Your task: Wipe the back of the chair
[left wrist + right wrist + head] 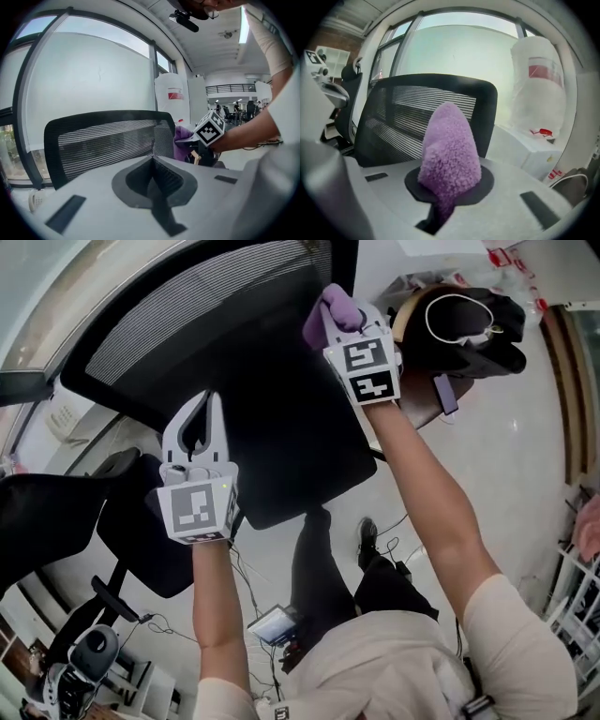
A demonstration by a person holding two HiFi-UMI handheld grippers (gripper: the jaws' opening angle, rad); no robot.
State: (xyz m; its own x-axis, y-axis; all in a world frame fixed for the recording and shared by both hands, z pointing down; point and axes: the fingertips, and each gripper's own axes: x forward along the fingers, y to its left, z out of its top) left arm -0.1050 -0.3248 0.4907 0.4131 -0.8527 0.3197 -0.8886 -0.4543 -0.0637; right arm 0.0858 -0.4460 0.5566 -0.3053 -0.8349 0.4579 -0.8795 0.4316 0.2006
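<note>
Currently we hold the left gripper (206,399) in front of the chair back (234,343). Its two fingers (180,427) are brought together at the tips with nothing between them. The left gripper view shows the pads meeting in a closed seam. The black mesh panel (108,145) stands upright beyond the fingertips, apart from them.

Our right gripper (330,313) is clamped on a purple cloth (323,322). In the right gripper view the fluffy wad (450,150) rises from between the fingers and hides their tips, and a thin tail of it hangs down into the gap behind. Just past the cloth, ahead of those fingers, are the chair back's dark frame and striped mesh.

In the head view the cloth sits over the corner of the frame nearest the right fingers. Whether it presses on the frame or hovers just off it, we cannot tell. Seen from the left fingers, the cloth (182,143) shows just beside the frame's right upright.

Beyond the right fingers and off to their right stands a white wrapped bundle (536,93) with a red label. In the head view a black bag (469,329) with a white cord looped on it lies to the right of the right fingers. A second dark chair (56,521) stands to the left of the left fingers. Behind the chair back, far past both sets of fingers, is a large window (93,75).
</note>
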